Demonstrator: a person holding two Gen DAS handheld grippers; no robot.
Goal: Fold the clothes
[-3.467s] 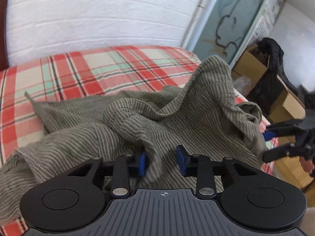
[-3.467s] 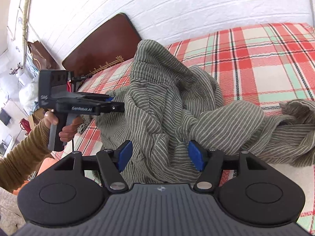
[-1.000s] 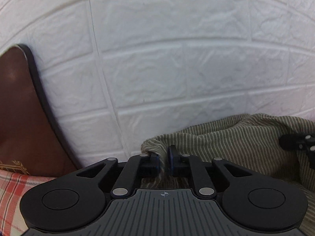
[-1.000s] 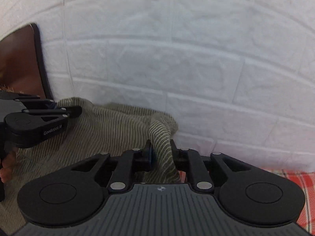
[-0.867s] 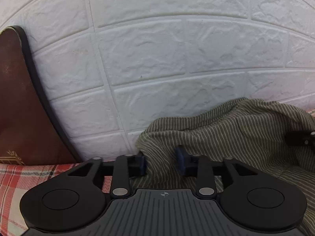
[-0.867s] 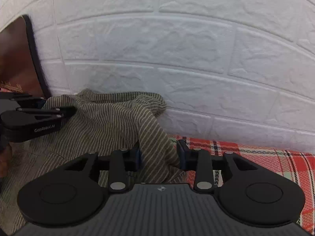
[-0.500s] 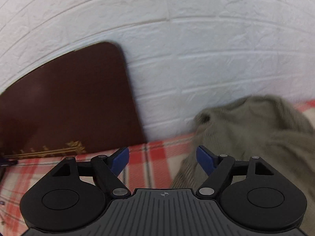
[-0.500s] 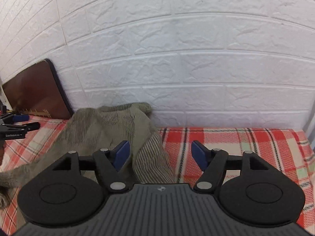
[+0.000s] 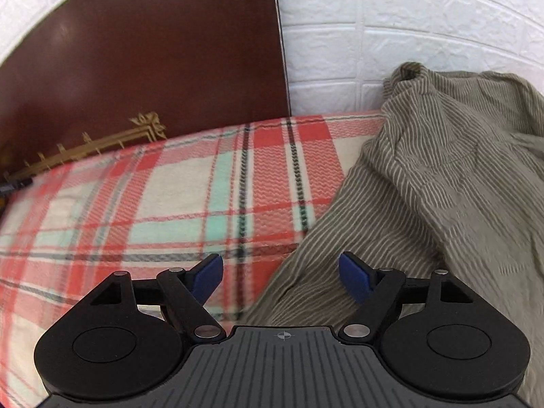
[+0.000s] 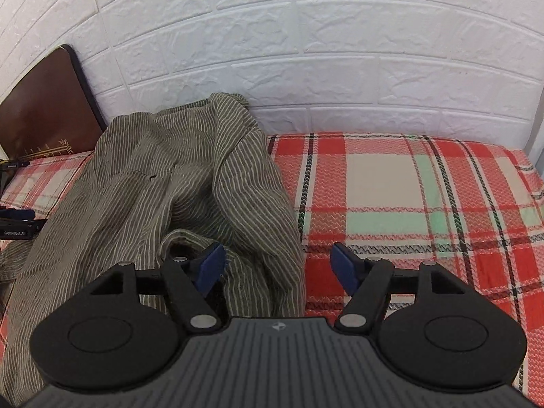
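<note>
- The left gripper (image 9: 281, 273) has its blue-tipped fingers (image 9: 208, 271) spread wide apart, clamped on nothing.
- Between and beyond its right finger lies the striped olive garment (image 9: 438, 183); its edge runs up through the gap, with the plaid bed cover (image 9: 176, 200) beyond the left finger.
- The right gripper (image 10: 276, 265) likewise has its fingers (image 10: 343, 267) wide apart and empty.
- The garment (image 10: 176, 183) lies rumpled past its left finger and into the gap, its far end bunched against the white brick wall (image 10: 306, 51).
- Bare plaid cover (image 10: 408, 187) spreads beyond its right finger.
- A dark brown headboard (image 9: 142, 54) stands far left.
</note>
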